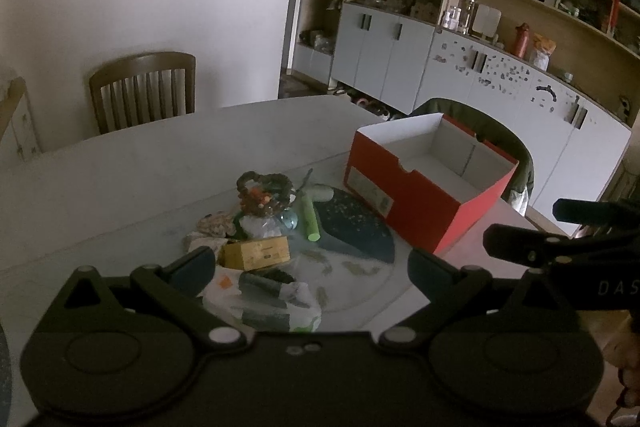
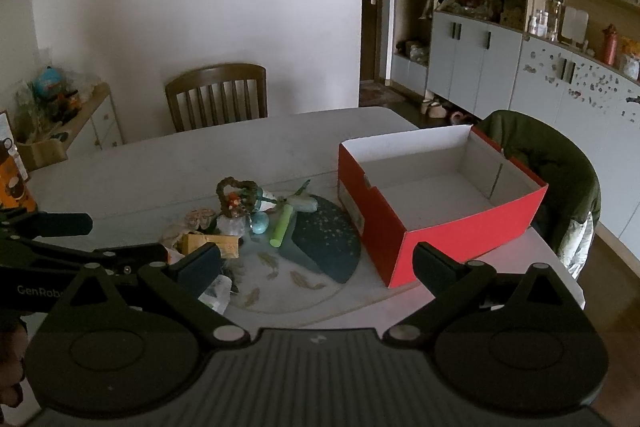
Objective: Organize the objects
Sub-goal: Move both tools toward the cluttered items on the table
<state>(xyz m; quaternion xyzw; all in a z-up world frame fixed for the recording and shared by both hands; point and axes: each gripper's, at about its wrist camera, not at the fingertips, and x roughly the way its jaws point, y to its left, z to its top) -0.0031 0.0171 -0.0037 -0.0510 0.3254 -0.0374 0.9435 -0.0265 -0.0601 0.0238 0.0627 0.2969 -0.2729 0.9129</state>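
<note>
Both grippers hover above the tabletop (image 2: 120,163) with nothing held: the left gripper (image 1: 310,267) and the right gripper (image 2: 316,263) each have jaws spread wide. The clutter pile (image 1: 256,227), including a small yellow box (image 1: 256,251) and a green tube (image 1: 310,219), lies just ahead of the left gripper. The open red box (image 2: 436,203), apparently empty, sits ahead-right of the right gripper. This looks like the first pick; next, descend on one item and close.
</note>
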